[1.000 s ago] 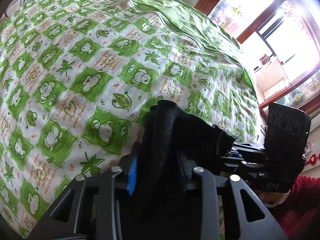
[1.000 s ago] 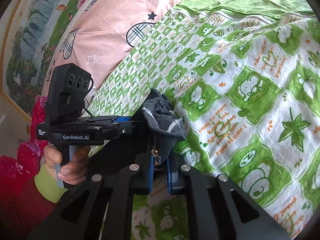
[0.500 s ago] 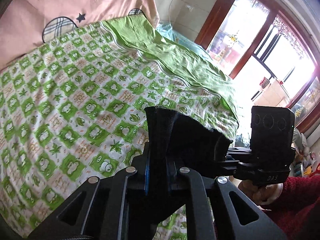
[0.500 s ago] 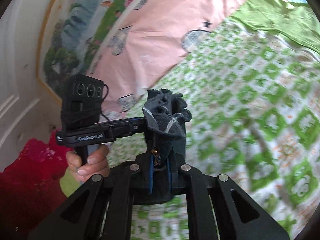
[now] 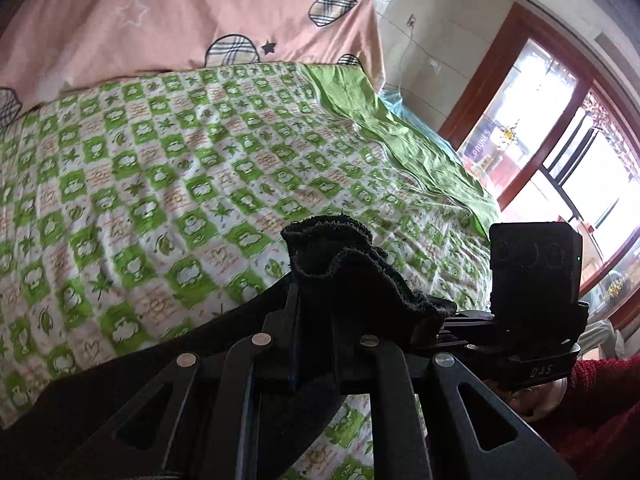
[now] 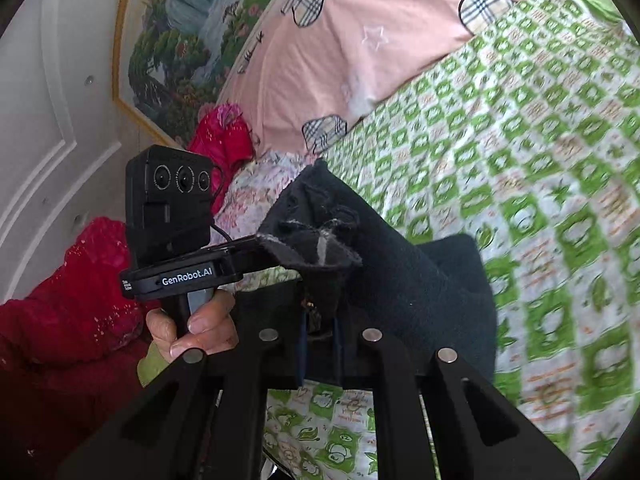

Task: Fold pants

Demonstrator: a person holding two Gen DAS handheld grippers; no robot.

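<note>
The black pants (image 5: 344, 272) are bunched in my left gripper (image 5: 314, 344), which is shut on them and held above the bed. More of their cloth hangs down to the lower left. My right gripper (image 6: 320, 336) is shut on another part of the same pants (image 6: 400, 280), whose cloth drapes to the right over the bed. The right gripper's body (image 5: 536, 280) shows close at the right of the left wrist view. The left gripper's body (image 6: 172, 220) shows at the left of the right wrist view, with a hand on its grip.
A green-and-white patterned sheet (image 5: 160, 184) covers the bed. A pink quilt (image 5: 180, 12) lies at its head and a plain green cover (image 5: 400, 128) along the far side. A window (image 5: 560, 152) is at the right. Red cloth (image 6: 72, 280) is by the wall.
Both grippers have risen with the pants and tilted up, so the bed looks farther off and the pink quilt has come into view. Both keep their grip.
</note>
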